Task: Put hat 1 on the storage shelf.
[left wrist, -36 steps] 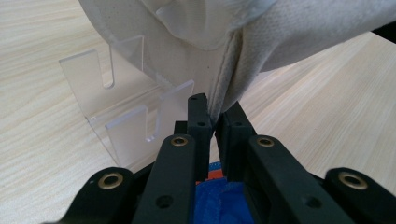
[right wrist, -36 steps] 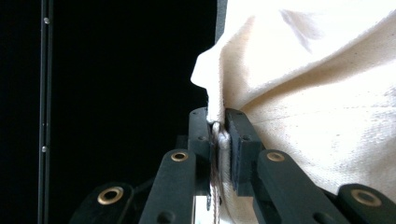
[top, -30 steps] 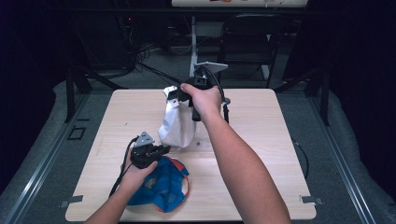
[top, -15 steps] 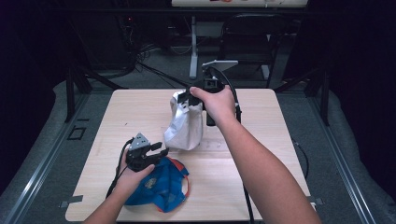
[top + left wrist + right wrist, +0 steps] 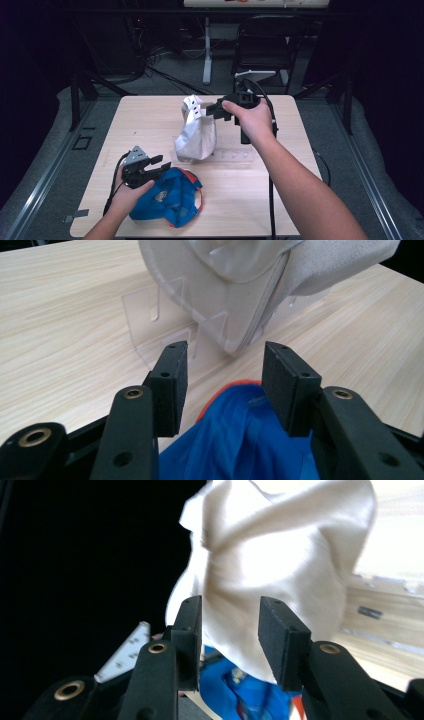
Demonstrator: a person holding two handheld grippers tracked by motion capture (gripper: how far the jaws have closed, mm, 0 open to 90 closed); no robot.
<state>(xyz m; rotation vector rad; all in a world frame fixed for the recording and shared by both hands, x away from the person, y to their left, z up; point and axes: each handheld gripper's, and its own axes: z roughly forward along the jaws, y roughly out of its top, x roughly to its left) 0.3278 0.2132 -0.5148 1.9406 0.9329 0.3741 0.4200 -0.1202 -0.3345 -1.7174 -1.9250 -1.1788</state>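
Both grippers' jaws have just been opening, nothing pinched. The right gripper (image 5: 214, 110) hovers beside the white cap (image 5: 196, 132) on its stand (image 5: 227, 156); the left gripper (image 5: 159, 165) sits over the blue cap (image 5: 167, 197), nearer the person. White cap looks placed; blue cap remains.

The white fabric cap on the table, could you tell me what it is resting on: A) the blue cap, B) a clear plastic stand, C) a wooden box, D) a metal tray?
B: the white fabric cap sits propped on a clear plastic stand, apart from the blue cap.
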